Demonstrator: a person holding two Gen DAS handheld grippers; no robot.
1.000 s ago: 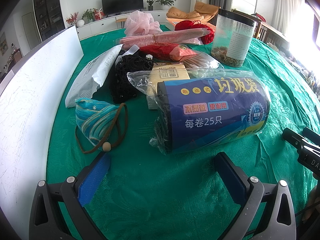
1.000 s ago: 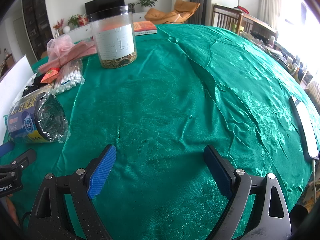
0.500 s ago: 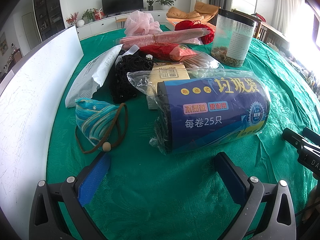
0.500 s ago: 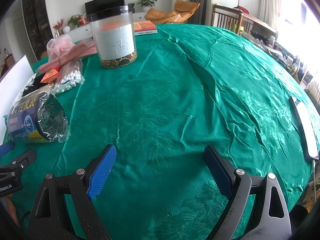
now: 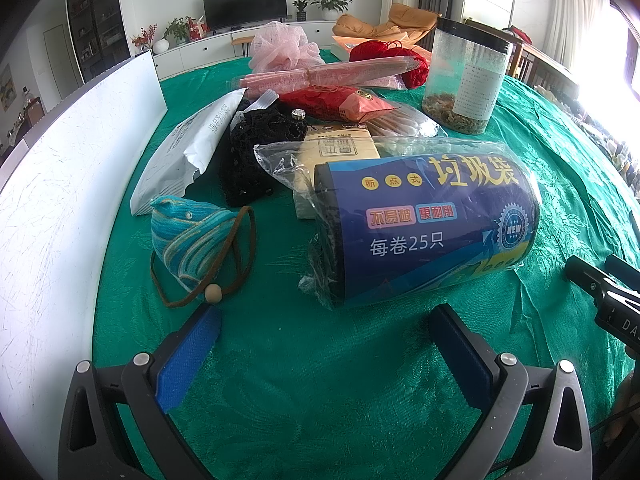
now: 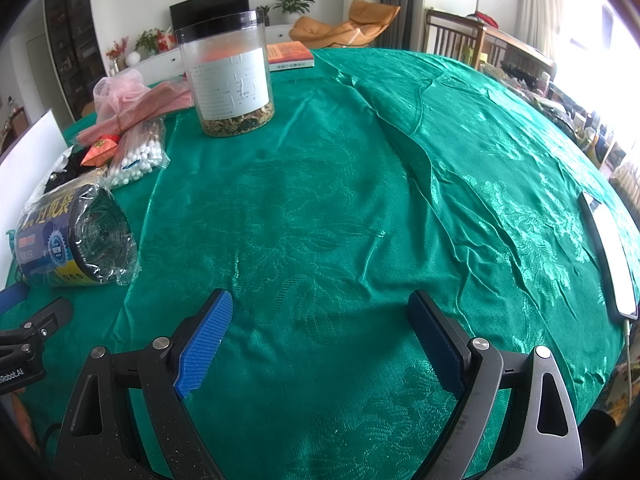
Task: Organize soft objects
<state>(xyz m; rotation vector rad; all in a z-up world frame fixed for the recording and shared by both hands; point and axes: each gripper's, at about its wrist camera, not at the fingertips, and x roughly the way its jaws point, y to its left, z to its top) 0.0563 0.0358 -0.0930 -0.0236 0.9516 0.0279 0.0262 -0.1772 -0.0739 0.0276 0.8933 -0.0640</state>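
Observation:
A heap of soft items lies on the green tablecloth (image 5: 320,380). In the left wrist view I see a blue roll of rubbish bags (image 5: 428,228), a teal woven pouch with a brown cord (image 5: 192,240), a black lace item (image 5: 256,148), a white mailer bag (image 5: 188,152), a red packet (image 5: 336,102), red yarn (image 5: 396,58) and a pink mesh puff (image 5: 280,46). My left gripper (image 5: 324,320) is open and empty, just short of the bag roll. My right gripper (image 6: 320,312) is open and empty over bare cloth, with the bag roll (image 6: 76,236) to its left.
A clear jar with a black lid (image 6: 230,76) stands at the back. A bag of cotton swabs (image 6: 138,156) lies beside the heap. A white board (image 5: 60,208) runs along the left edge. A phone (image 6: 610,256) lies at the right edge. A book (image 6: 290,56) lies far back.

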